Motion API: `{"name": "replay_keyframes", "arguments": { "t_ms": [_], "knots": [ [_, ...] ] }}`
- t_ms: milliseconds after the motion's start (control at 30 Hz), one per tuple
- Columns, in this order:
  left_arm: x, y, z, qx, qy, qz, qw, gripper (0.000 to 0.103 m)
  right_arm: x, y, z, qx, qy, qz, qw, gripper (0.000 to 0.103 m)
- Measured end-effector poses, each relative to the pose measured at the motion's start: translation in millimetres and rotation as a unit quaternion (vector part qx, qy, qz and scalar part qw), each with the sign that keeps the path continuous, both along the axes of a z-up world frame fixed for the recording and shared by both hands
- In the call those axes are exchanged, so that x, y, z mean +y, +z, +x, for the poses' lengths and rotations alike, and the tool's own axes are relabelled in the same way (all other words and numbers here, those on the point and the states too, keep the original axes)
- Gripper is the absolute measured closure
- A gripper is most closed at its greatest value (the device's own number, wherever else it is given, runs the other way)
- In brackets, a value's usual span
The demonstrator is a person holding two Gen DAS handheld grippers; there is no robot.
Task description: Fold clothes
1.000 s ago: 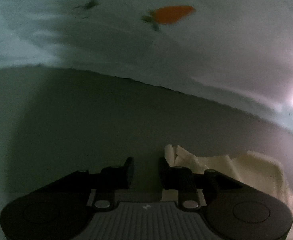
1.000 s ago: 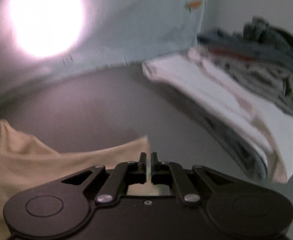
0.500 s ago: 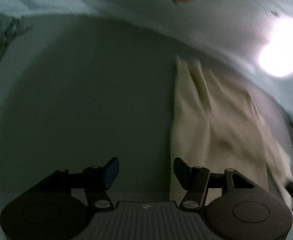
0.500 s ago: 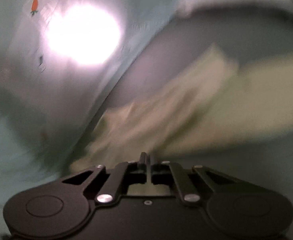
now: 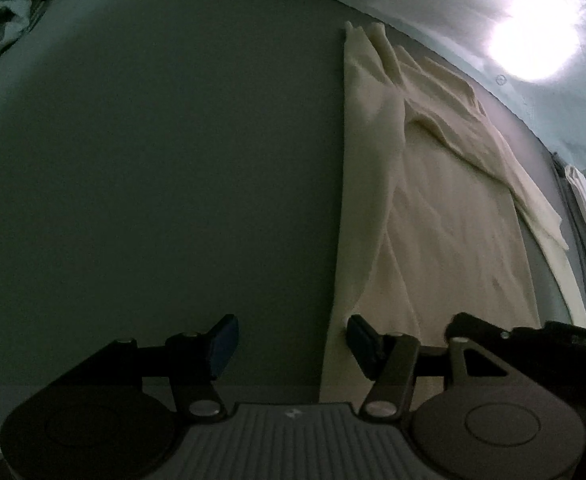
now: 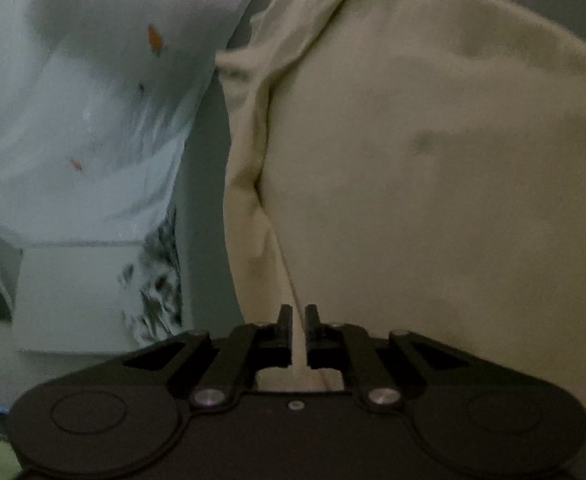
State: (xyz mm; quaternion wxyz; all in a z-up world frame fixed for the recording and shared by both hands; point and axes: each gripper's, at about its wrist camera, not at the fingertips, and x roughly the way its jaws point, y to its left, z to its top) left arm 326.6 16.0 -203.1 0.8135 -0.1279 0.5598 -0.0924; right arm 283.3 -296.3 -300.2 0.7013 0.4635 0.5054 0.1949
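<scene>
Mid-fold: cream garment [image 5: 445,216] spread on grey table [image 5: 153,180]; right gripper [image 6: 299,320] clamped on its edge, left gripper [image 5: 289,340] parted, empty, jaws just widened; next, likely regrasp.

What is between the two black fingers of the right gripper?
In the right wrist view, a thin fold of the cream cloth garment runs between the right gripper fingers, which are shut on it.
</scene>
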Motion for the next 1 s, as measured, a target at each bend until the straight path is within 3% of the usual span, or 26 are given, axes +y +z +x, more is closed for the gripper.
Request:
{"name": "replay_keyframes", "arguments": {
  "t_ms": [333,600,733,1000],
  "knots": [
    [0.3,-3.2,-17.9,0.003,-0.043,0.013,0.999,0.04,12.6,-11.7,-21.3,0.033,0.008,-0.011,0.999,0.091],
    [-4.4,-3.7,-22.1,-0.007,-0.072,0.024,0.9971,0.037,27.8,-7.3,-28.8,0.011,0.02,-0.036,0.999,0.09],
    [-3.8,-5.3,-21.1,-0.006,-0.076,0.015,0.997,0.031,27.8,-8.6,-34.3,0.012,0.012,-0.034,0.999,0.083],
    [-11.7,-6.4,-18.8,-0.004,-0.098,0.017,0.995,0.017,32.7,-4.7,-36.1,-0.001,0.018,-0.053,0.998,0.082]
  ]
}}
